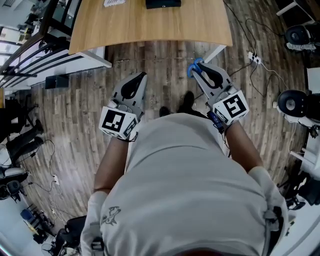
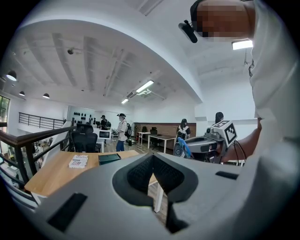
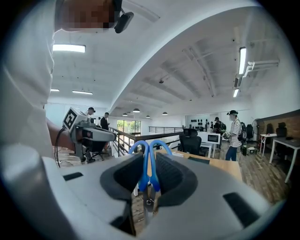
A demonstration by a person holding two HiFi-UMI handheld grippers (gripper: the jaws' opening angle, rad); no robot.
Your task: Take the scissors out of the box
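My right gripper (image 1: pixel 198 68) (image 3: pixel 149 177) is shut on the scissors (image 3: pixel 150 161), which stand upright between its pads with the blue handle loops (image 1: pixel 193 67) sticking out past the fingertips. The left gripper view shows them too, the scissors (image 2: pixel 184 146) poking from the right gripper (image 2: pixel 206 143). My left gripper (image 1: pixel 142 76) (image 2: pixel 154 178) is shut with nothing in it. Both are held level over the wooden floor, short of the table. A flat black box (image 1: pixel 163 4) (image 2: pixel 108 158) lies on the wooden table (image 1: pixel 150 27) ahead.
A white booklet (image 2: pixel 78 161) lies left of the box. Black office chairs (image 1: pixel 299 36) stand on the right, with cables and a power strip (image 1: pixel 255 59) on the floor. A dark railing (image 1: pixel 30 55) runs at the left. People stand far off among desks.
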